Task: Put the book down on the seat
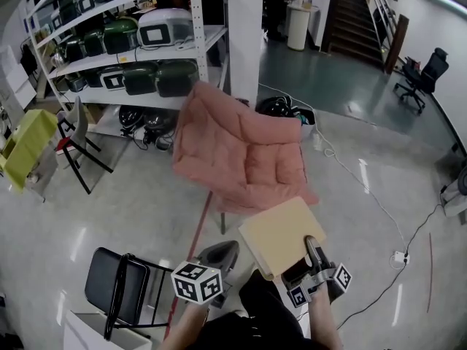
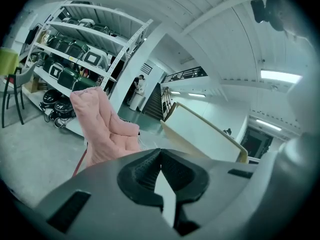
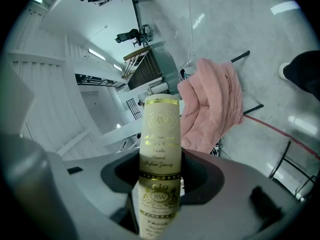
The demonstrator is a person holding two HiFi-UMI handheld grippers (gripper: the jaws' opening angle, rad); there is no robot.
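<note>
The right gripper (image 1: 312,252) pinches the cream book (image 1: 279,233) near the pink chair (image 1: 241,155); the left gripper (image 2: 160,156) has its jaws pressed together.

The chair (image 1: 233,148) stands ahead of you, with shelving (image 1: 124,35) behind it. Your right gripper (image 1: 312,257) holds the book (image 1: 281,233) just before the seat (image 1: 266,189).

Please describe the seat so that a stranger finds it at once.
Find the tall white shelf rack. In front of it, beside the white pillar, stands the seat. It alone is pink and thickly padded, unlike the black chair and the yellow-green chair.
</note>
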